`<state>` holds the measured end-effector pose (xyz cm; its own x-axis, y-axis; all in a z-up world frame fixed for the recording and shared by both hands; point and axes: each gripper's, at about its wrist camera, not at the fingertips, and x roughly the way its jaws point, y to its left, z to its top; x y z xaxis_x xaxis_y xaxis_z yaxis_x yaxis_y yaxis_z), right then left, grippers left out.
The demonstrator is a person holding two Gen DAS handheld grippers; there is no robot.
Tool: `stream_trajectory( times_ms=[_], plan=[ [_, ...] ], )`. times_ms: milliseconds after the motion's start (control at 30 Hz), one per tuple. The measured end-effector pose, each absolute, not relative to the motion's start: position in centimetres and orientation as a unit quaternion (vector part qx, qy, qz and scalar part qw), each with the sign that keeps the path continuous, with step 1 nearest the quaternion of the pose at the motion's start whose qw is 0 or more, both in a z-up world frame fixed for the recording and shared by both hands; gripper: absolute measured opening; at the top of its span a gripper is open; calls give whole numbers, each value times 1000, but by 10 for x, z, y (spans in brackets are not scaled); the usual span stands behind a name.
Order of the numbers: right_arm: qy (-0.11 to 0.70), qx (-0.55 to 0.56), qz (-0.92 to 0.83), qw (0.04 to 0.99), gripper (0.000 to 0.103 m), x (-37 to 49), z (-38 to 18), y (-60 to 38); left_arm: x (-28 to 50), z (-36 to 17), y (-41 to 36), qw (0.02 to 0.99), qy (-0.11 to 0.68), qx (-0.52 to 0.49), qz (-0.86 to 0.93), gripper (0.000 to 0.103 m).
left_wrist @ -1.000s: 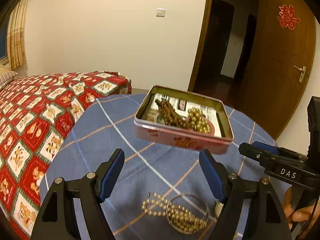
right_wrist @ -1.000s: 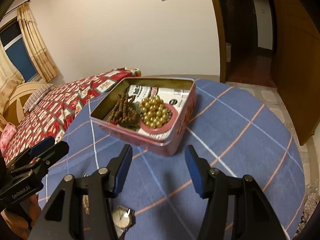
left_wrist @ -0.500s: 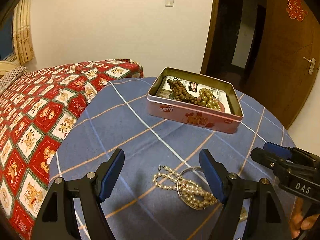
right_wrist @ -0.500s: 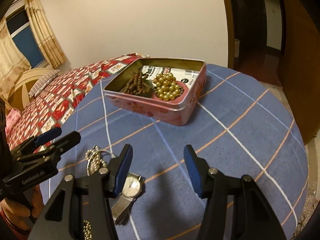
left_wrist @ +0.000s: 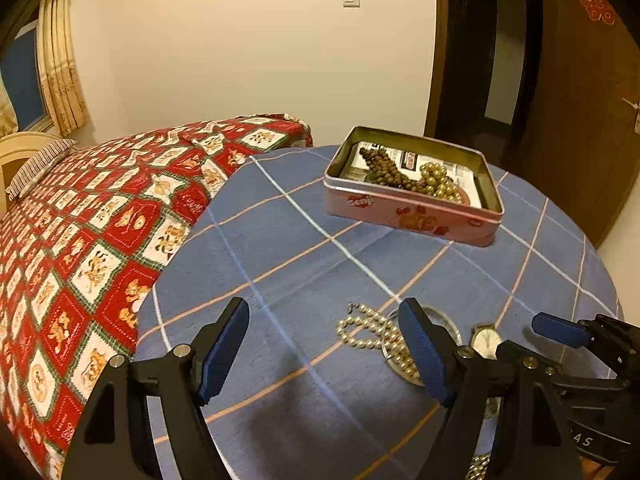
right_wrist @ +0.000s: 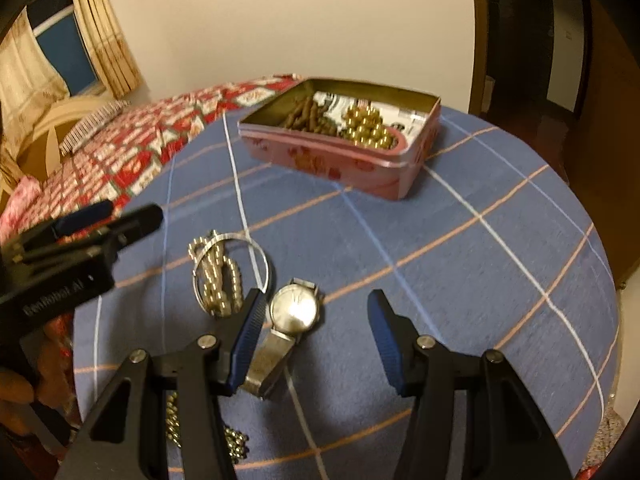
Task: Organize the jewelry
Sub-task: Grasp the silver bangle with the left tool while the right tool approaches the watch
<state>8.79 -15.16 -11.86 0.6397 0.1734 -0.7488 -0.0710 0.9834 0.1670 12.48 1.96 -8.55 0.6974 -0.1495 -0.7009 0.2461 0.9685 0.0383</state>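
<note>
Right wrist view: your right gripper, half open and empty, has dropped back from the tin toward the watch. Left gripper, wide, empty. Pearl strand loose on table; collection next.

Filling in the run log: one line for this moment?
left gripper: open, empty | right gripper: open, above watch | pearls: on table | tin: open
</note>
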Motion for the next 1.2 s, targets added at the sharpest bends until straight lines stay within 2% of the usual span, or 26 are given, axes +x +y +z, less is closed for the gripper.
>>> stream_trajectory(
  times_ms=[200,333,400,500,633,867,1000,1033,1067,1100,1133,1200],
  plan=[
    [457,30,63,887,57,89,-136,-142,125,-91,42,920,376,41,-101,77],
    [450,11,64,891,56,90,-137,-138,129,-92,47,920,375,25,-114,77],
    [450,1,69,891,52,92,-137,-137,131,-92,44,918,375,27,-124,77],
    [454,-17,86,887,34,93,-136,-133,132,-97,39,911,385,31,-141,77],
    [456,-38,91,884,34,93,-134,-133,126,-102,33,905,389,40,-166,77],
    [462,-1,91,882,38,99,-136,-149,131,-103,14,902,383,76,-184,77],
    [456,-36,86,885,40,99,-137,-138,150,-111,-9,894,390,119,-186,77],
    [455,-41,87,885,39,100,-137,-137,154,-115,-14,890,395,127,-189,71],
    [455,-43,87,885,37,101,-137,-137,157,-118,-17,885,403,131,-194,55],
    [455,-44,89,885,37,102,-137,-138,161,-124,-22,873,422,141,-201,49],
    [456,-44,93,884,37,102,-137,-140,163,-129,-25,866,432,145,-207,43],
    [456,-50,96,883,36,101,-137,-142,161,-130,-27,862,432,151,-216,41]
  ],
)
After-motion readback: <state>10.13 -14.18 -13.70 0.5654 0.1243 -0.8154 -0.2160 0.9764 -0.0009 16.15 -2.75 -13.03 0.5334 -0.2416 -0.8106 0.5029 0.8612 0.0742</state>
